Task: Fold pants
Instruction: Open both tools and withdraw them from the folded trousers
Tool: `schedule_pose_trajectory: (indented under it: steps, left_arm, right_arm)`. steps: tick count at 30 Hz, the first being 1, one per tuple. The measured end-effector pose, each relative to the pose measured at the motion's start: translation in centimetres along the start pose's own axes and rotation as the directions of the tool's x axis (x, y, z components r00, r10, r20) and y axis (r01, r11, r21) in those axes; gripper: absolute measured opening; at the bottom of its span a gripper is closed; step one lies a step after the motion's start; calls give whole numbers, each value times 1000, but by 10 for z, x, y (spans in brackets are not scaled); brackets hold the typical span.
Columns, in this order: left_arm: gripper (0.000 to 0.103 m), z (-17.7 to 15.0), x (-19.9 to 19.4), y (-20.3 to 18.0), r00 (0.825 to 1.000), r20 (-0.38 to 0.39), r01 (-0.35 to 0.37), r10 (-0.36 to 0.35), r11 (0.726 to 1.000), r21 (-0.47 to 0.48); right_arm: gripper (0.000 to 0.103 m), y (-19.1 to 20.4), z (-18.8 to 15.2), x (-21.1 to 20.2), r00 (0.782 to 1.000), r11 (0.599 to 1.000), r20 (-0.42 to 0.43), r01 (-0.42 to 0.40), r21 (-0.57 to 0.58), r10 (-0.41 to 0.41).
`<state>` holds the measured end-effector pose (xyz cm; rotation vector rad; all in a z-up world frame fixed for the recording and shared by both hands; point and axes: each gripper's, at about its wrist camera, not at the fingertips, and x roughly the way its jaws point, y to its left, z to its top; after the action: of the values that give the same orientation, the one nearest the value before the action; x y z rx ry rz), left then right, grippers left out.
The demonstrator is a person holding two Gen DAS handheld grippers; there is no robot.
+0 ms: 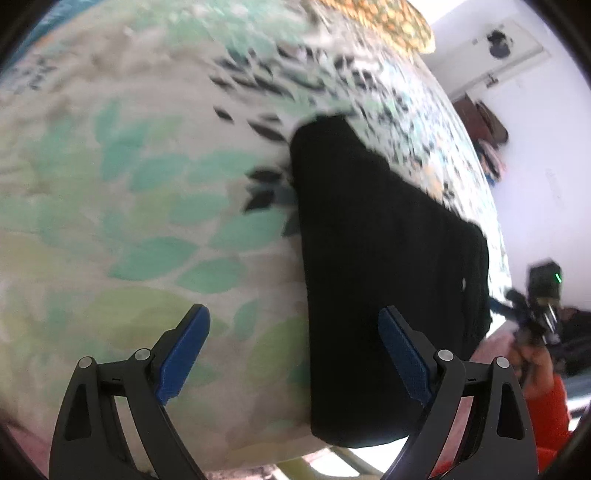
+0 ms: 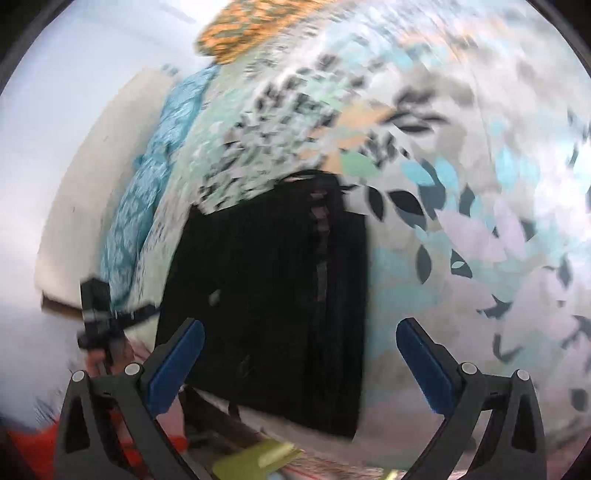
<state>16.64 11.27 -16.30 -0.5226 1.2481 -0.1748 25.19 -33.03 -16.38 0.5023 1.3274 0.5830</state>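
Note:
The black pants [image 1: 376, 266] lie folded into a compact rectangle on the leaf-patterned bedsheet [image 1: 155, 206], near the bed's front edge. My left gripper [image 1: 293, 343] is open and empty above the pants' left edge. In the right wrist view the pants [image 2: 273, 295] show as a dark folded stack with its layered edges toward the right. My right gripper [image 2: 301, 354] is open and empty, hovering over the pants' near end. The right gripper also shows in the left wrist view [image 1: 535, 314], off the bed's edge. The left gripper shows in the right wrist view [image 2: 99, 314]. Both views are motion-blurred.
An orange-patterned pillow [image 1: 384, 22] lies at the bed's far end, also in the right wrist view [image 2: 243, 26]. A teal patterned cloth [image 2: 155, 177] runs along the bed's left side. A white wall [image 1: 546, 177] stands beside the bed. A yellow-green object [image 2: 255, 461] lies below the bed's edge.

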Motion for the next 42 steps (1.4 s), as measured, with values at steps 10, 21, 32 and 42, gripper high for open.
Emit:
schedule_pose_trajectory:
  steps: [10,21,32,42]
  left_arm:
    - [99,1,15,2,997,35,66,-64,996,-58]
    - [25,12,8,-44,990,-4,144,-144,990,8]
    - [37,113,3,-80,978,175,-126,112,989,73]
    - [101,13,-45,-90,748,523,-525,409,847,89]
  right_arm:
    - [74,0,-8,43,981,989,-135,-145,-9,143]
    - [36,26,1,16,968,968,-32,-249,-32,248]
    - [49,65,116,19,995,991,92,-30,-127,42]
    - [103,70,33,-40,883,921,297,389,-29,-364]
